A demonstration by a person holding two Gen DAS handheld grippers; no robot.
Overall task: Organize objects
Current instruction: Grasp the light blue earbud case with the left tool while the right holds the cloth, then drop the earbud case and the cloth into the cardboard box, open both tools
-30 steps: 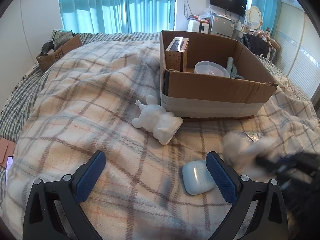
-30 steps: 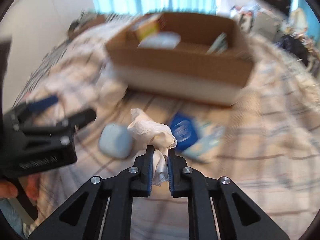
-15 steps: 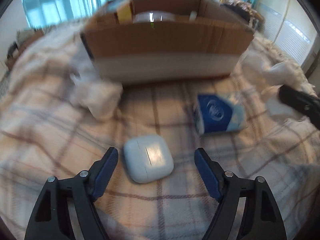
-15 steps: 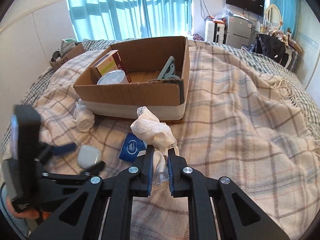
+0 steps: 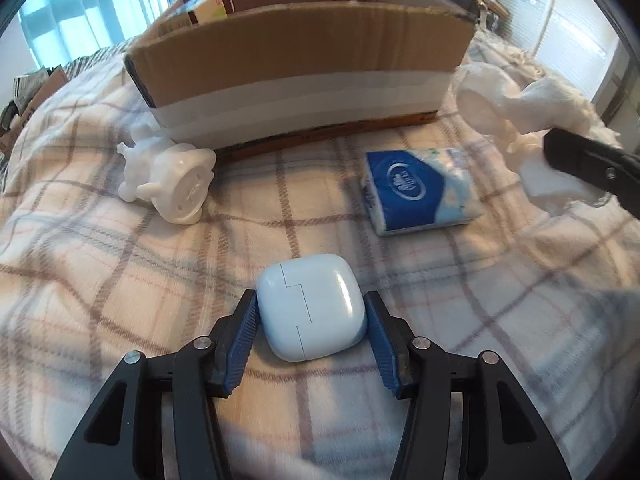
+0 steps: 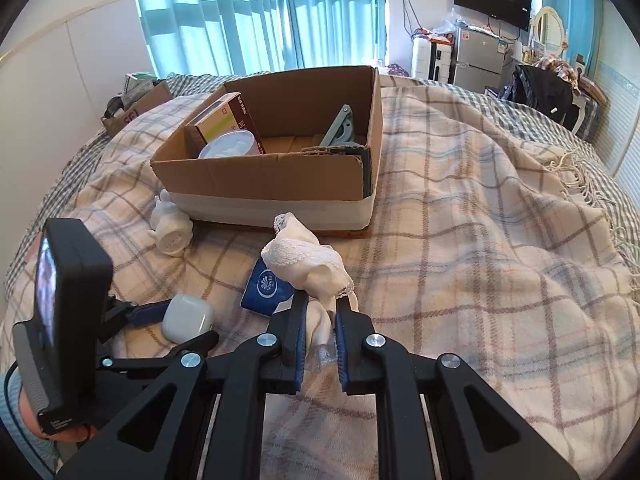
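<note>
My left gripper (image 5: 310, 312) is shut on a pale blue earbud case (image 5: 311, 306) that rests on the plaid blanket; it also shows in the right wrist view (image 6: 187, 317). My right gripper (image 6: 320, 308) is shut on a white lacy cloth (image 6: 308, 264) held above the blanket; the cloth shows at the right in the left wrist view (image 5: 532, 100). A cardboard box (image 6: 276, 180) stands behind, holding a packet, a round tub and a pale green tool. A blue tissue pack (image 5: 416, 192) and a white figurine (image 5: 172, 184) lie in front of the box.
The plaid blanket (image 6: 480, 240) covers the bed, with fringe at its right edge. A smaller box with clutter (image 6: 136, 100) sits at the far left. Curtains, a fridge, a TV and a mirror stand behind the bed.
My left gripper has moved forward around the earbud case and closed on it. My right gripper has lifted with the cloth and holds steady.
</note>
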